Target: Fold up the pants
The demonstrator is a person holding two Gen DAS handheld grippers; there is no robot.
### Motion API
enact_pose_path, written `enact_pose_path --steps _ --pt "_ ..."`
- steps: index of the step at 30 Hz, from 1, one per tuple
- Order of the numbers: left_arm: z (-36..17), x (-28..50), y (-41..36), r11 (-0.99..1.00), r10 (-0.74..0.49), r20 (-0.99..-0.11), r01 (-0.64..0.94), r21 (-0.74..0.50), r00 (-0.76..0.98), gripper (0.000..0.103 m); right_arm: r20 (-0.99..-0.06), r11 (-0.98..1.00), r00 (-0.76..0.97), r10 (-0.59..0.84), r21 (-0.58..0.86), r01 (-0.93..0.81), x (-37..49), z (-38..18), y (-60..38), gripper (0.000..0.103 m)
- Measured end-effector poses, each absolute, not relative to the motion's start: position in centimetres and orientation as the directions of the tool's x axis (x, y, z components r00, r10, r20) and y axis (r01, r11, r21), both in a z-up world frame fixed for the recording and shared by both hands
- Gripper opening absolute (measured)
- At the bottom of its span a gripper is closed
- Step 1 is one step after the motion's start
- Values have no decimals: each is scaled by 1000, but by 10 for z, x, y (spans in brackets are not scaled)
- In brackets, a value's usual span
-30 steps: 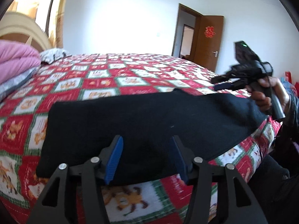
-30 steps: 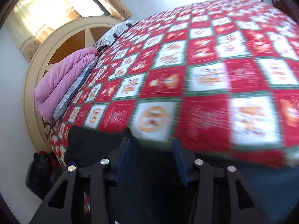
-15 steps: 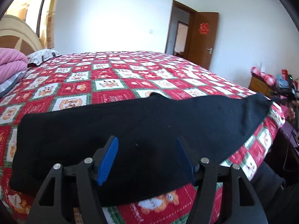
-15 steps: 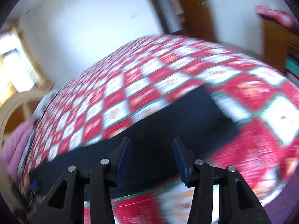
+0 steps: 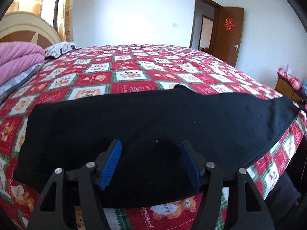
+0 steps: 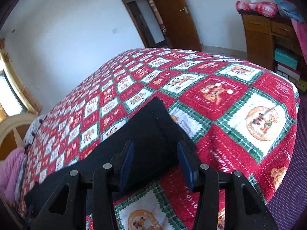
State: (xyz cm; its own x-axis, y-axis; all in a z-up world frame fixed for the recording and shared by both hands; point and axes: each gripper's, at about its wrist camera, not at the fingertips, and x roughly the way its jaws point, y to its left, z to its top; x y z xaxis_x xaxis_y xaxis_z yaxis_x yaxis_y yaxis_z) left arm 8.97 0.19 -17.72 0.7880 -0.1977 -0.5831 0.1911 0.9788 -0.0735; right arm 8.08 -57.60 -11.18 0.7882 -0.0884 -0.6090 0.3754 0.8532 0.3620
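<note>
Black pants (image 5: 153, 118) lie folded lengthwise as one long flat strip along the near edge of the bed, running left to right. My left gripper (image 5: 151, 159) is open and empty, just above the near long edge around the strip's middle. In the right wrist view the pants (image 6: 149, 132) show end-on, their right end towards the bed's corner. My right gripper (image 6: 155, 159) is open and empty, over that right end near its front edge.
The bed wears a red, white and green checked quilt (image 5: 134, 67). Folded pink and grey bedding (image 5: 17, 61) and a pillow (image 5: 59, 48) lie at the headboard. A wooden dresser (image 6: 268, 38) stands right of the bed; a brown door (image 5: 228, 34) is open behind.
The right gripper swung from high over the bed down to the pants' right end. The left gripper shifted slightly, staying over the near edge. The pants lie unchanged.
</note>
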Motion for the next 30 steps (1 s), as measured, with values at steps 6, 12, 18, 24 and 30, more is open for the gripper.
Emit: enact_pose_path --steps 6,12,18,24,30 --pt "-178 88 2 978 -194 -580 204 -49 791 67 -582 819 800 -145 382 427 68 -107 -587 49" --pt "-178 88 1 978 -196 -579 204 -53 791 70 -623 837 775 -106 365 408 75 -121 -579 48" --pt "-180 88 -1 976 -197 -577 212 -42 792 73 -606 846 788 -108 360 393 74 -119 -579 10" --pt "-183 87 -4 973 -200 -574 231 -20 794 79 -589 847 792 -163 329 418 72 -111 -580 8" --pt "-184 86 -5 971 -199 -569 240 -4 798 80 -630 825 755 -181 321 465 74 -125 -588 8"
